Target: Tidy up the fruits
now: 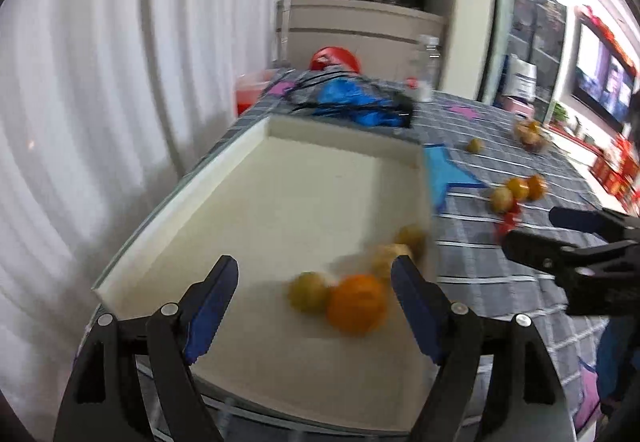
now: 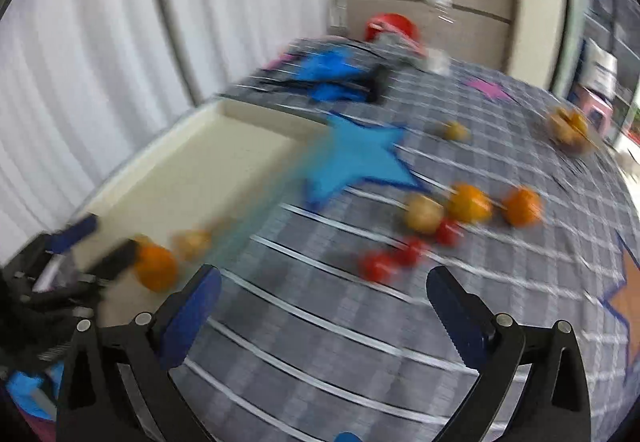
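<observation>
A cream tray (image 1: 256, 202) lies at the table's left edge. In its near right corner sit an orange (image 1: 356, 302) and several yellowish fruits (image 1: 310, 292). My left gripper (image 1: 316, 266) hovers open just above them, nothing touching its pads. On the checked cloth right of the tray lie two oranges (image 2: 468, 202), a yellow fruit (image 2: 422, 212) and three small red fruits (image 2: 378, 264). My right gripper (image 2: 324, 276) stands open and empty over the cloth, just short of the red fruits. The left wrist view shows the right gripper (image 1: 532, 230) beside the tray. The picture is blurred.
A lone yellow fruit (image 2: 454, 130) and a heap of fruit (image 2: 568, 126) lie farther back right. A blue bag (image 1: 352, 102) and a clear bottle (image 1: 424, 70) stand behind the tray. A red stool (image 1: 334, 60) is beyond the table. White curtains (image 1: 100, 82) hang at the left.
</observation>
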